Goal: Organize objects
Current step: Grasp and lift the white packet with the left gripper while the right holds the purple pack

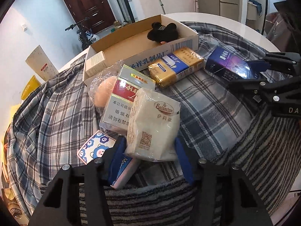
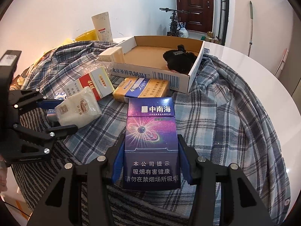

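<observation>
My left gripper (image 1: 150, 154) is shut on a white Saizeriya tissue pack (image 1: 153, 124), also seen in the right wrist view (image 2: 78, 109). My right gripper (image 2: 150, 160) is shut on a purple Zhongnanhai cigarette box (image 2: 151, 143), also seen in the left wrist view (image 1: 227, 64). A cardboard tray (image 1: 120, 43) at the back holds a black plush item (image 1: 162, 32) and a small cream box (image 1: 95, 63). A red-and-white cigarette box (image 1: 122, 101), a gold carton (image 1: 175, 66), a cartoon card box (image 1: 96, 146) and a blue-white pack (image 1: 123, 171) lie on the plaid shirt (image 1: 47, 113).
A round white table (image 2: 244, 62) carries the plaid shirt and a striped cloth (image 1: 150, 203). A bagged round peach item (image 1: 103, 92) lies by the red box. A tall cream box (image 1: 42, 64) and yellow bag (image 1: 31, 86) stand at the left edge.
</observation>
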The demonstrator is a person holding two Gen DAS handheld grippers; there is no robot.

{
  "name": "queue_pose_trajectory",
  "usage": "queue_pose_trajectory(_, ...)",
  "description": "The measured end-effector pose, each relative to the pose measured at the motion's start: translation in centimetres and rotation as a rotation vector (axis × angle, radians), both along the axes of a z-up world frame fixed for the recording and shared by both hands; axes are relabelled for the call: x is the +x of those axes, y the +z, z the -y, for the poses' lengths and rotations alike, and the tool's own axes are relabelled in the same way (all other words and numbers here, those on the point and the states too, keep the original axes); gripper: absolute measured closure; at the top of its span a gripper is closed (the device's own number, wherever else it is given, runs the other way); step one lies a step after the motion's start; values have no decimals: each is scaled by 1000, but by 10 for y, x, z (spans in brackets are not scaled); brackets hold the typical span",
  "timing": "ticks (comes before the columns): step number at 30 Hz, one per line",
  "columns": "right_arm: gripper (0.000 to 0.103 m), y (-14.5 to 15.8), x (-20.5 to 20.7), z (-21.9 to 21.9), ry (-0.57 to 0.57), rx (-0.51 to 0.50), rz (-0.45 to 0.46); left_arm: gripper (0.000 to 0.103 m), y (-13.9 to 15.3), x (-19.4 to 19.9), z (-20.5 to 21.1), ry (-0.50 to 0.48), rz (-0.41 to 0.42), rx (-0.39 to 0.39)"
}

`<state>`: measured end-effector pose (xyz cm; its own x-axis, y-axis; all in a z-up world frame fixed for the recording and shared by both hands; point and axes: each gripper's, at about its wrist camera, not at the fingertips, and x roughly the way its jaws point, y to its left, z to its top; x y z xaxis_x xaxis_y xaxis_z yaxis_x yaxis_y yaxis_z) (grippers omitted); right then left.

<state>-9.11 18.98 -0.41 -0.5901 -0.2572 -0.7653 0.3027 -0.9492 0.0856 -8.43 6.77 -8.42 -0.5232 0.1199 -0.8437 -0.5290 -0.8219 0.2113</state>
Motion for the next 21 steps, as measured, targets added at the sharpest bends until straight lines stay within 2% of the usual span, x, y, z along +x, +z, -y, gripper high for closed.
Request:
queue_pose_trajectory(2, 53, 0, 0, 0, 2, -5, 0, 52, 2, 2, 1, -8, -9, 7)
queue_pose_trajectory(7, 53, 2, 1, -3, -8, -14, -9, 77, 18, 11, 12, -5, -39, 77)
queue_pose_trajectory(18, 53, 11, 7, -4, -37, 7, -53, 84, 58, 38, 20, -13, -118, 208)
queue_pose_trajectory(21, 53, 19, 13, -5, -43, 17, -74, 84, 64, 44, 22, -14, -118, 237)
